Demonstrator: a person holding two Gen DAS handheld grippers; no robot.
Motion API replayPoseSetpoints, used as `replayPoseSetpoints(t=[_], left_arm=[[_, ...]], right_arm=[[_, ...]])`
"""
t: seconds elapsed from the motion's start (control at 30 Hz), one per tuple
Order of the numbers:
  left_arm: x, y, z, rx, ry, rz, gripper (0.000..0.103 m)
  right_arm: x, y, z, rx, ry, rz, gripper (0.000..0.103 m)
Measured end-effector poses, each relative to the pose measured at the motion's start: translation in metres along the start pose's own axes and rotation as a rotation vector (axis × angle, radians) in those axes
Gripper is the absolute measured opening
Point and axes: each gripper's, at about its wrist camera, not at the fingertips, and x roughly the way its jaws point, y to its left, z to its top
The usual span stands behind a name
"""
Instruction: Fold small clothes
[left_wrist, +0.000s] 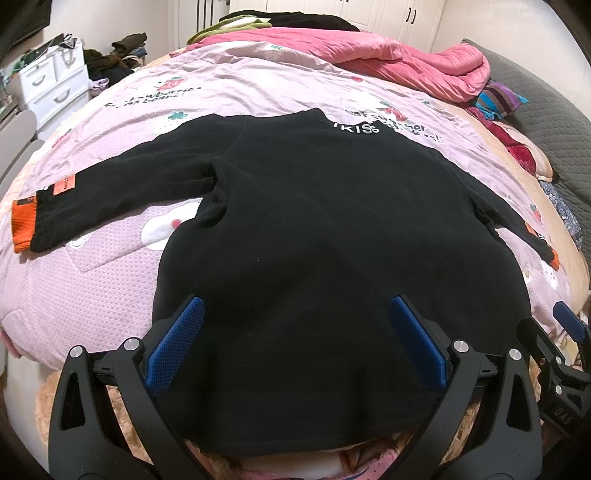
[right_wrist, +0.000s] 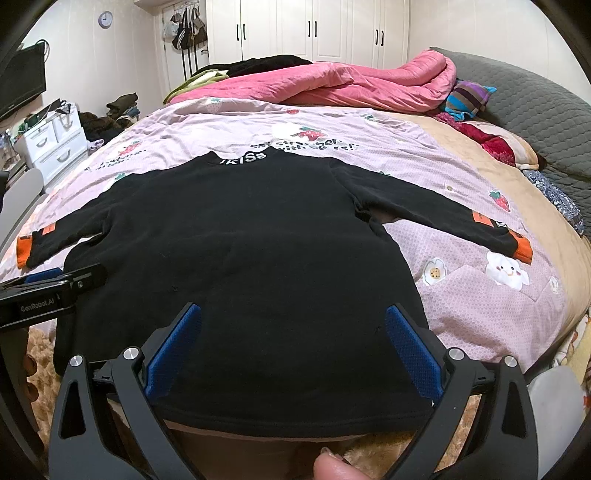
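A small black long-sleeved top (left_wrist: 314, 229) lies flat on the bed, collar with white lettering at the far side, both sleeves spread out with orange cuffs (left_wrist: 24, 225). It also shows in the right wrist view (right_wrist: 236, 258). My left gripper (left_wrist: 295, 317) is open and empty, its blue pads (left_wrist: 177, 343) wide apart over the near hem. My right gripper (right_wrist: 291, 321) is open and empty over the hem's right half. The right gripper shows at the left view's right edge (left_wrist: 569, 325); the left gripper shows at the right view's left edge (right_wrist: 55, 284).
The bed has a pink printed sheet (left_wrist: 110, 280). A pink quilt (right_wrist: 351, 85) and dark clothes are piled at the far end. Pillows and a grey headboard (right_wrist: 535, 107) lie to the right. White drawers (left_wrist: 51, 85) stand on the left. A fingertip (right_wrist: 332, 467) shows below.
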Motion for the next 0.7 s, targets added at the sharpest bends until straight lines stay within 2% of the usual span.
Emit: replayPoseSetpoints(t=[0.7], left_arm=[[-0.002,-0.004,0.008,0.008,-0.004,-0.001,0.094]], right_arm=[[0.007,-0.001,0.013,0.004,-0.007,0.019,0.099]])
